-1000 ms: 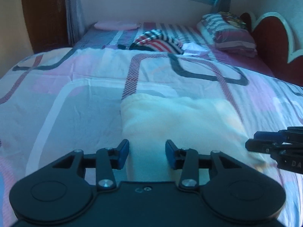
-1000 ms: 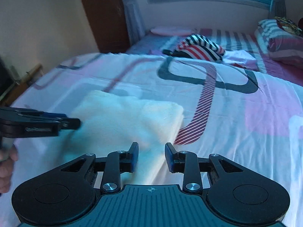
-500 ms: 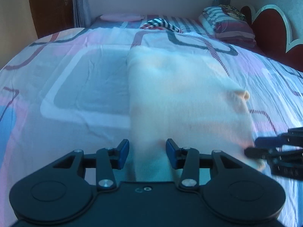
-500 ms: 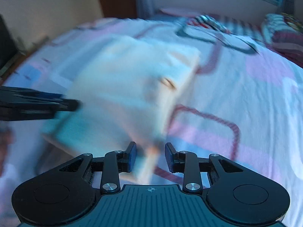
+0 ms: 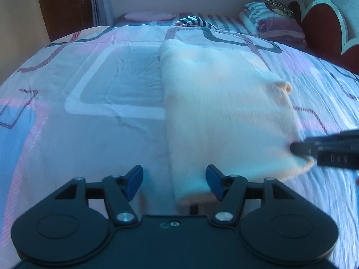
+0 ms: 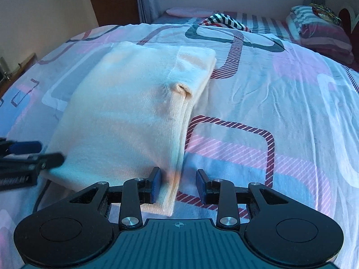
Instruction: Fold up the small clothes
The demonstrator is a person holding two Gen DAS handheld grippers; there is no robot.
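A cream folded garment (image 5: 224, 103) (image 6: 125, 112) lies flat on the patterned bedspread (image 5: 101, 123), a small cuff (image 6: 182, 89) poking out at its right edge. My left gripper (image 5: 174, 174) straddles the near left corner; its jaws are opening and the pads stand clear of the cloth. My right gripper (image 6: 178, 174) sits at the near right corner. The layered edge lies beside its left pad, with bare sheet showing before the right pad. Each gripper shows in the other's view, the right gripper (image 5: 298, 148) and the left gripper (image 6: 29, 150).
A striped garment (image 5: 195, 21) and a pink pillow (image 5: 148, 15) lie at the far end below the window. Stacked striped pillows (image 5: 278, 22) sit by the red headboard (image 5: 325, 29). A brown door (image 5: 65, 4) stands at the far left. Bedspread (image 6: 269, 89) stretches to the right.
Both views have closed in on the cream garment, which now looks longer and fills more of each frame. My left jaws have spread wider. The right jaws keep the same gap.
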